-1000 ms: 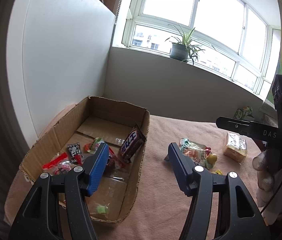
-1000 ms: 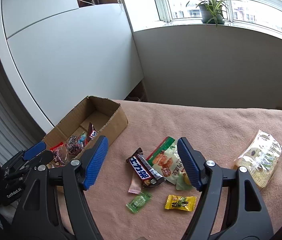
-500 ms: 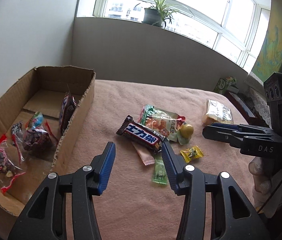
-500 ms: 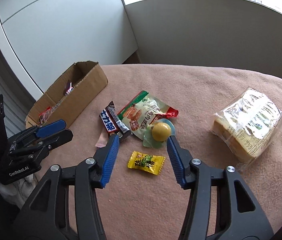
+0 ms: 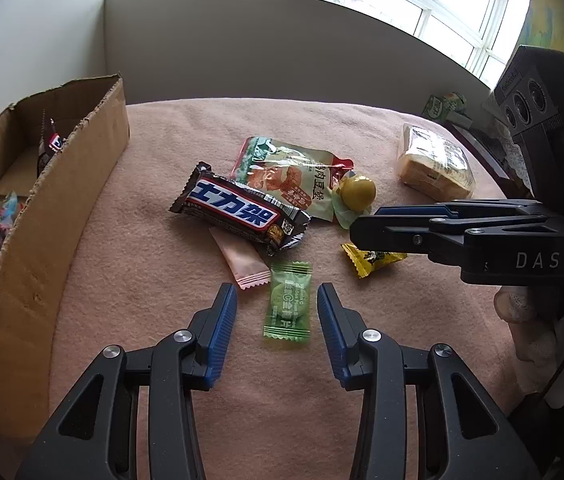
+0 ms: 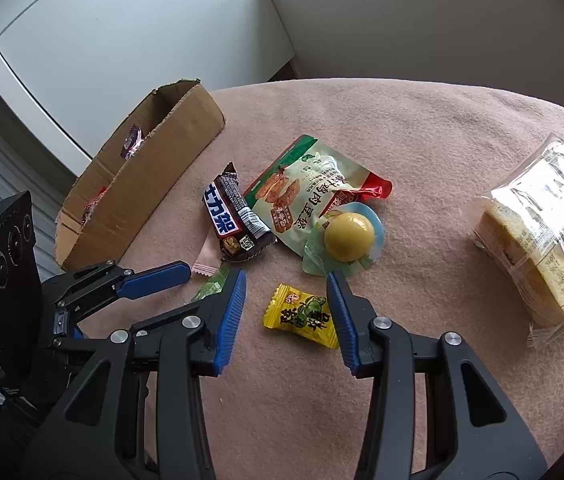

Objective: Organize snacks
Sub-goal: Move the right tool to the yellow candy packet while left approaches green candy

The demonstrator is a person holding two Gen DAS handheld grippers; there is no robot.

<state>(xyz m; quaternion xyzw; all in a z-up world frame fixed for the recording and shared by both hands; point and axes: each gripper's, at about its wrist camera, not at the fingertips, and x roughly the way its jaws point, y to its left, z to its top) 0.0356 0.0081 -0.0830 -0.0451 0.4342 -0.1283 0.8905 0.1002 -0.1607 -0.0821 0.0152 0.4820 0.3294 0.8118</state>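
- Left gripper [image 5: 277, 308], jaws spread, straddles the green candy [image 5: 287, 306]: lower squarely, pinch mid-wrapper.
- Right gripper [image 6: 285, 300], jaws closing, brackets the yellow candy [image 6: 301, 316] mid-blanket [image 6: 421, 140]; avoid snagging cloth.

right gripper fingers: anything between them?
Yes: the yellow candy lies on the blanket between the closing right gripper fingers, untouched; right wrist view.
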